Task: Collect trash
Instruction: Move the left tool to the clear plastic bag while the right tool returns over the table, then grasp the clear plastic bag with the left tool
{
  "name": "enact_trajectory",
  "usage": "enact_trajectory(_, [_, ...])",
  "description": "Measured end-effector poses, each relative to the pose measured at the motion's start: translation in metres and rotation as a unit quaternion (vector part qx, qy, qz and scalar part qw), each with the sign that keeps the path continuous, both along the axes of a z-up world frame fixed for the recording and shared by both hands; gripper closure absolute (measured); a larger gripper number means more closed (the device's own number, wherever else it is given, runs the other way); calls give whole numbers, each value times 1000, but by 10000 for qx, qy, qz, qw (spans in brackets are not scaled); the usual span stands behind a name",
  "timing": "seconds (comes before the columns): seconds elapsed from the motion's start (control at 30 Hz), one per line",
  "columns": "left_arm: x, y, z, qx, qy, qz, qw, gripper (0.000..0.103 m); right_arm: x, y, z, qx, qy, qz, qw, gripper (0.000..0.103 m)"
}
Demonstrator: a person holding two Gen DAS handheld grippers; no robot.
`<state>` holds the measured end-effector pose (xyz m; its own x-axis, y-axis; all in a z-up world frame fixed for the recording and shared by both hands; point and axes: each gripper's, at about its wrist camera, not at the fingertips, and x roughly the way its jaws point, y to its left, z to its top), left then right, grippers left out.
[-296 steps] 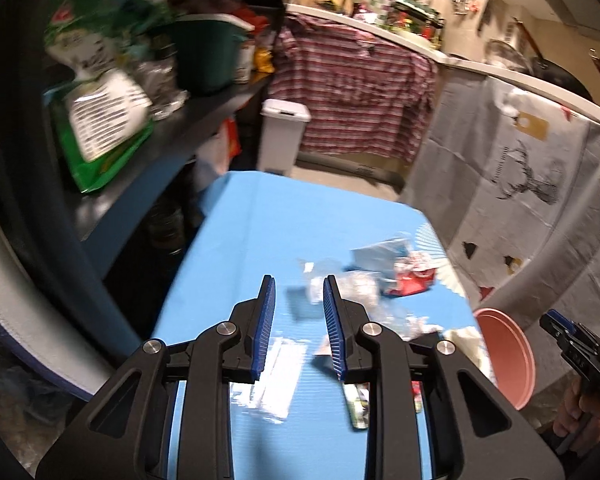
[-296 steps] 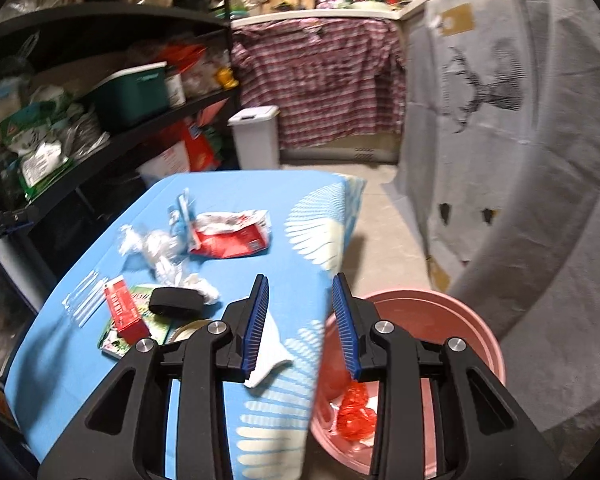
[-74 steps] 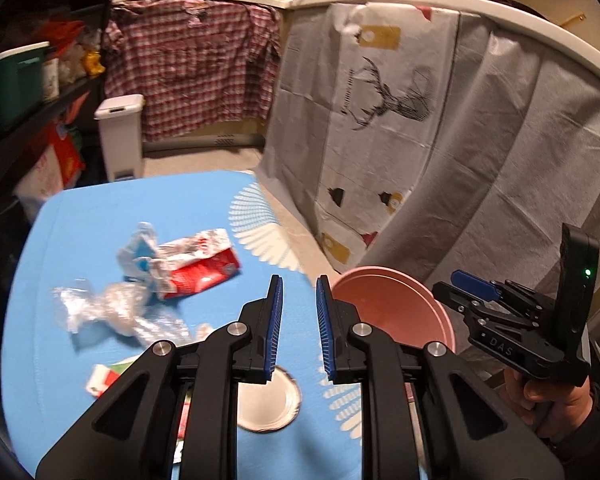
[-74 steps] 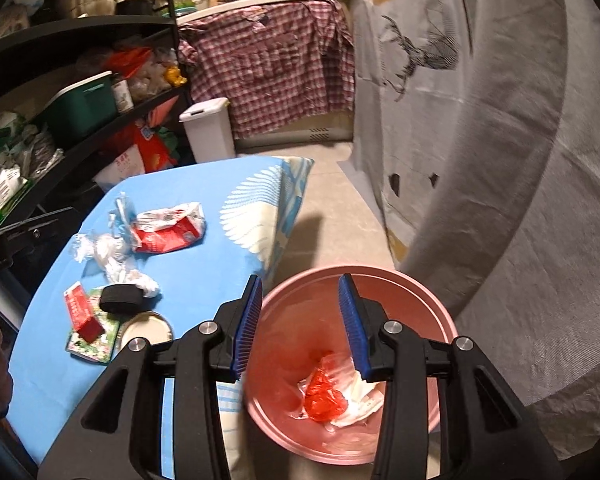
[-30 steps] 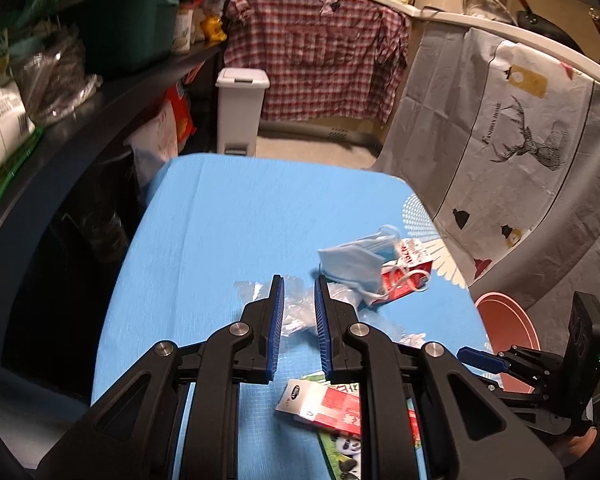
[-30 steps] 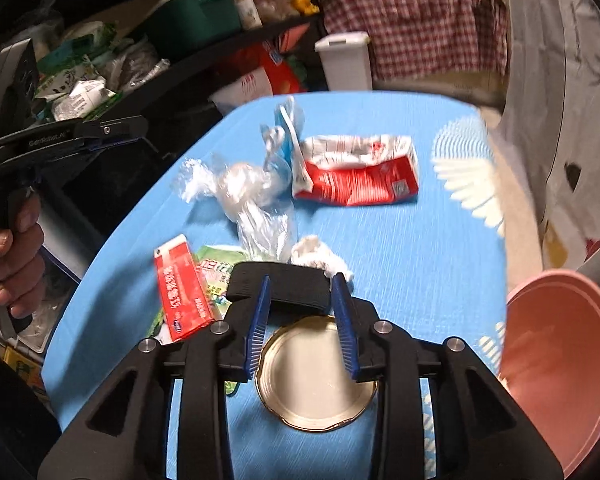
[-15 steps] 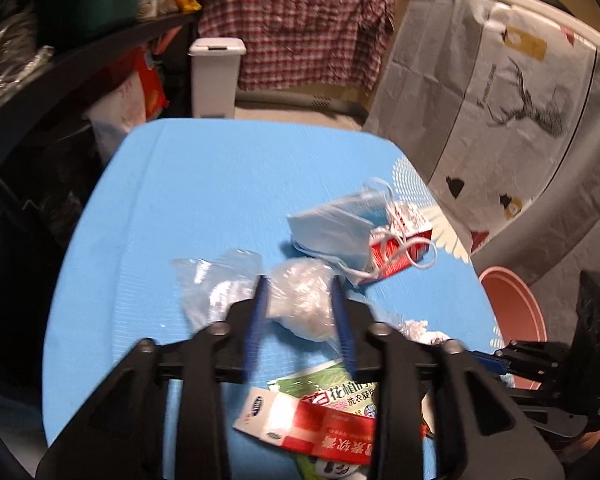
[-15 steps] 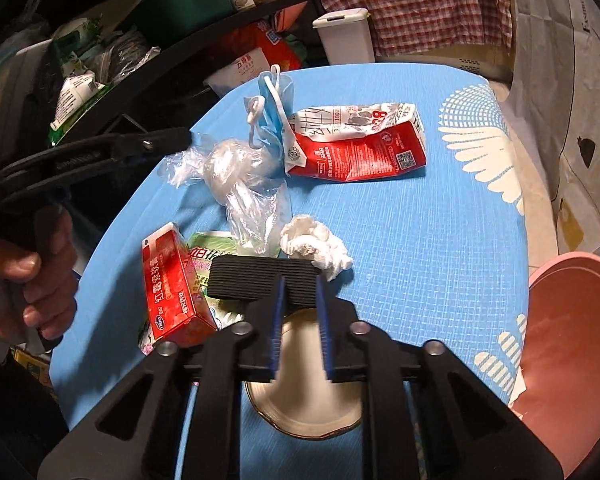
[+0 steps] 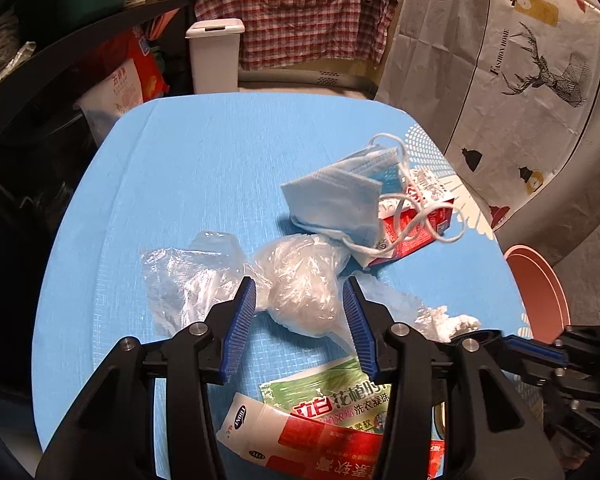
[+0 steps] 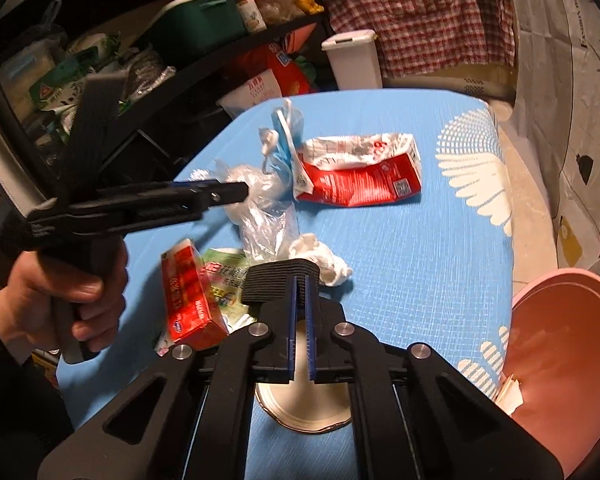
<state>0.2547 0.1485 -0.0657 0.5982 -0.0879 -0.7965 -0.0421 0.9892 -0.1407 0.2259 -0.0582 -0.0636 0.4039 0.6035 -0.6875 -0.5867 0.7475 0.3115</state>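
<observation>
1. Holding the left tool [image 9: 298,300] low over the blue table [image 9: 204,168], I have its jaws spread wide on either side of the clear plastic bag ball [image 9: 300,280], with neither pad visibly touching it.
2. My right tool [image 10: 300,280] points forward, jaws nearly together, pinched on a black ribbed strip [image 10: 278,278] at its tips.
3. From the right wrist view I see my left hand [image 10: 56,300] wrapped around the left tool's handle, reaching in from the shelf side; the left wrist view hides that hand.
4. Only the right view shows the round metal lid [image 10: 304,408] under the right tool and the crumpled white tissue [image 10: 324,260] beside the strip.
5. Both views show the blue face mask [image 9: 340,200] lying against the red carton [image 10: 360,182], the red box [image 10: 188,296] on a green packet [image 9: 332,396], and the pink bin [image 10: 560,360] beyond the table's edge.
</observation>
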Motion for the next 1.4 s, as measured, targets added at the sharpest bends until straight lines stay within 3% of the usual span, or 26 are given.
enact_trajectory(0.07, [-1,0,0,2,2,-18,10000,73,-3,0,4,32,-68,16,10000,99])
enact_trajectory(0.2, [-6,-2,8,107,-110,3,9999,76,-8,-2,10,106,-166,32,9998,100])
enact_trajectory(0.57, [-29,2,39,167,-457,86,9988,76,-22,-5,26,205,-444,28,9988,100])
enact_trajectory(0.9, [-52,19,59,88,-693,462,9965,76,-36,-16,41,218,-674,-146,9974,100])
enact_trajectory(1.4, [-92,5,83,26,-1081,508,9928,76,-54,-41,70,283,-1066,-585,9922,100])
